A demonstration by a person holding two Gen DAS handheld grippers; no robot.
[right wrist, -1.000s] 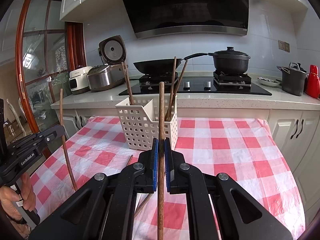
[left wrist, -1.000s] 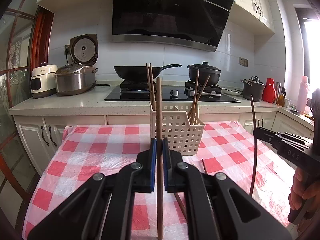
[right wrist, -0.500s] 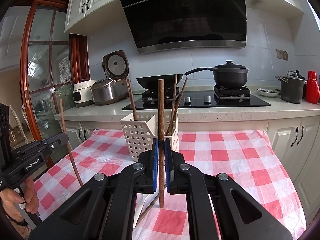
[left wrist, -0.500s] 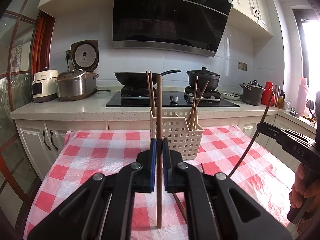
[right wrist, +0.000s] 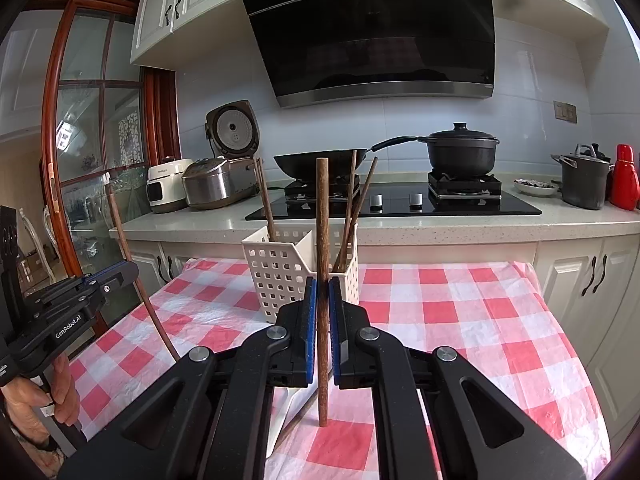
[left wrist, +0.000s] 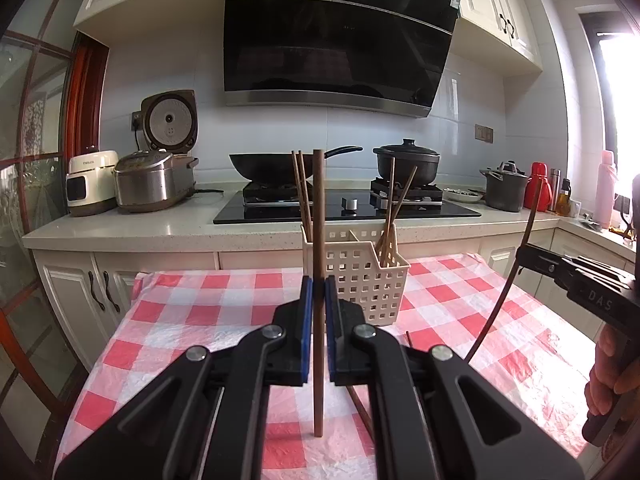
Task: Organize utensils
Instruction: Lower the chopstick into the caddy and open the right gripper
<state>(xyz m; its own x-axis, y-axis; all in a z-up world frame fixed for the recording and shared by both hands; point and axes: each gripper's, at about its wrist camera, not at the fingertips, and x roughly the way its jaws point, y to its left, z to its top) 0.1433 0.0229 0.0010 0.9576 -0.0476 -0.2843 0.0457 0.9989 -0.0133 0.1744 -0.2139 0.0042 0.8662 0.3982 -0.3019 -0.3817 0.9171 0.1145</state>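
A: What do the grippers hold?
B: The left gripper (left wrist: 316,300) clamps a light chopstick (left wrist: 318,240) upright; the right gripper (right wrist: 322,304) clamps a darker chopstick (right wrist: 322,220).
A: And the basket?
B: The white slotted basket (left wrist: 356,276) stands just beyond both, on the checked tablecloth (left wrist: 192,312), with chopsticks inside.

Counter (left wrist: 192,320) draped in red-and-white checked plastic cloth (right wrist: 460,320), white perforated utensil basket (left wrist: 360,280) upright, loose chopstick (left wrist: 408,338) lying nearby

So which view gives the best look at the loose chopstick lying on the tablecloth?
Left wrist: the loose chopstick shows on the cloth beyond the left gripper. In the right wrist view only a sliver shows, below the right gripper.
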